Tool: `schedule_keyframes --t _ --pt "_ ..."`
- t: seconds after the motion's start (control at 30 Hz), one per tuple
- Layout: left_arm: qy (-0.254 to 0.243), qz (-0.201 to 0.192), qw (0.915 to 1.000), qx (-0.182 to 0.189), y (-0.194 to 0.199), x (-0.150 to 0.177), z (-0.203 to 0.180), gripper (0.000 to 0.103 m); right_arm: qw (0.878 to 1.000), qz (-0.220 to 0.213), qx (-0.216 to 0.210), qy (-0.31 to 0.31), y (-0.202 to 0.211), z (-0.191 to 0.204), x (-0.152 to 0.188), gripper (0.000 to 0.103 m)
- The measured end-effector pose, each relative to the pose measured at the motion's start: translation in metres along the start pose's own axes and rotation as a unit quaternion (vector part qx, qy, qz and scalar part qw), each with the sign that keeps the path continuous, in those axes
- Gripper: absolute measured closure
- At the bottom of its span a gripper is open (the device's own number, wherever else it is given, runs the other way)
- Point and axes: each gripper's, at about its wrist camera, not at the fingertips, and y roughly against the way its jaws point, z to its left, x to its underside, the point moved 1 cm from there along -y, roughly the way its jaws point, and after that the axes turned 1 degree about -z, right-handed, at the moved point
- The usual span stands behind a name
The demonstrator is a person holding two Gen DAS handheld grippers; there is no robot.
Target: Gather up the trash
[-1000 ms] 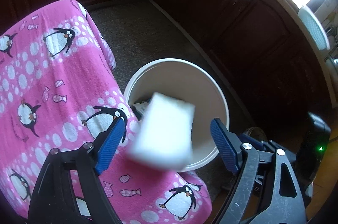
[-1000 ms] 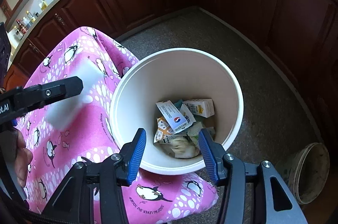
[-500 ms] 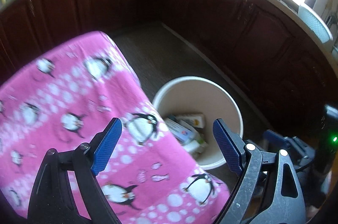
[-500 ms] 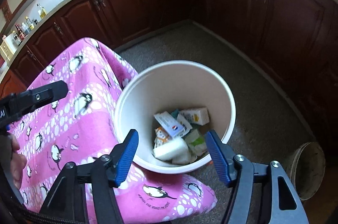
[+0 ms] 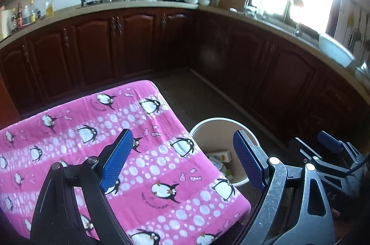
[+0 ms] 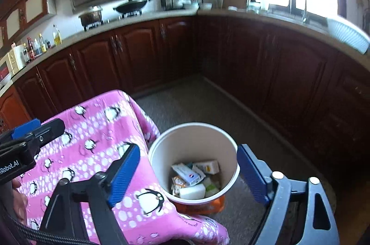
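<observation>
Pink fleece printed with penguins covers the table (image 5: 161, 166), whose visible top shows no loose trash. The task's things lie in the white bucket (image 6: 227, 145) standing on the floor just beside the table's near corner: small cartons, a Pepsi-marked wrapper (image 6: 188, 175) and a white foam block (image 6: 192, 192) heaped on its bottom.

Left gripper (image 5: 182, 161) — jaws wide apart, nothing between the blue pads; beyond the gap lies only cloth and the bucket's rim. Right gripper (image 6: 188, 175) — jaws opening, nothing between them; the bucket mouth is framed squarely between its two pads, below and ahead along the fingers.

Governing relation: the bucket sits to the right of the table and lower than both tools. From the left wrist view it appears off toward the right-hand pad, half hidden by the table edge; from the right wrist view it is centred. The right hand is therefore judged the nearer to the bucket, the left the nearer to the tabletop — any further piece would probably be fetched from the cloth side and carried rightward and down. The foam block's long axis runs roughly crosswise in the right wrist view. No piece outside the bucket can be made out, save an orange scrap (image 6: 217, 203) at its base, whose nature cannot be told.
</observation>
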Motion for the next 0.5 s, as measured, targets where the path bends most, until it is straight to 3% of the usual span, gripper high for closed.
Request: schedule_keyframes --t 0.17,0.5 --pt "-0.027 -0.031 0.999 -0.021 0.034 0.01 -0.003 0.015 1.0 -0.024 0.005 0.002 0.036 0.014 0.004 0.016" --pt "-0.021 -0.067 0.9969 -0.034 0.078 0.023 0.008 0.015 0.998 -0.06 0.001 -0.016 0.083 0.025 0.017 0.015"
